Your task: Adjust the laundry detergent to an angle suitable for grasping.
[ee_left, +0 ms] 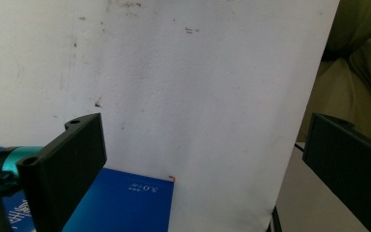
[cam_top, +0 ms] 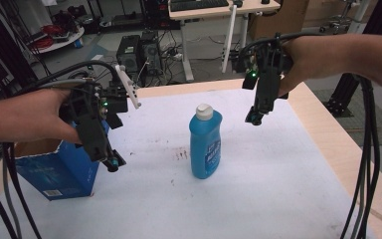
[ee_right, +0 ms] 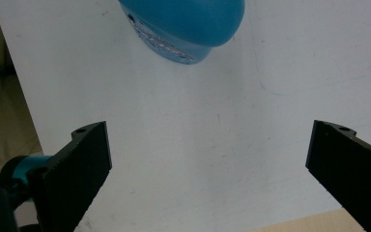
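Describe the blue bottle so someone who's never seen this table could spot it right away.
On the white table cover, look near the middle, between the two raised grippers. The blue bottle stands upright there, capped white, unlike the open blue cardboard box at the left edge.

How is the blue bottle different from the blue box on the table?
The blue bottle is rounded, closed by a white cap and stands mid-table; the blue box is squared, open-topped and sits at the left edge under the left gripper. The bottle is a lighter blue. Both stand upright.

Blue bottle (ee_right: 186,26) — top cut off; its label (cam_top: 212,152) unreadable.
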Demonstrator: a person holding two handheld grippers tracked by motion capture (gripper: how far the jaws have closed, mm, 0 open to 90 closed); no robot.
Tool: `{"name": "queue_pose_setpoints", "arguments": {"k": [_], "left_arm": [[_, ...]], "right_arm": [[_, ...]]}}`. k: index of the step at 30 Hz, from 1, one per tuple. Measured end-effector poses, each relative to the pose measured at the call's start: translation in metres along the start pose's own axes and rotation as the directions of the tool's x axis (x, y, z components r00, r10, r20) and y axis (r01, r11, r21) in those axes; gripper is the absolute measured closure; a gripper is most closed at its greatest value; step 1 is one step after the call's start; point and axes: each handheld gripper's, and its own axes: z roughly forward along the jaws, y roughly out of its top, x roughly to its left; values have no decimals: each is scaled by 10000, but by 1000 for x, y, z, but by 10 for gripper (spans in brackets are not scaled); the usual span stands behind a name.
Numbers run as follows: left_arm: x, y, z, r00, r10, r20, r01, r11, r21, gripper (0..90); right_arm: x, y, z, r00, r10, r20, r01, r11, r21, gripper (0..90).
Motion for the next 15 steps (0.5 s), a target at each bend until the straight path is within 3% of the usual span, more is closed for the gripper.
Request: {"name": "queue_pose_setpoints", "arguments": {"k": [15], "left_arm": [[3, 6, 1, 9989, -468, 21, 468, 9987, -180, 17]], "right_arm": [[1, -7, 2, 9998, 191, -43, -191, 9998, -33, 13]]}}
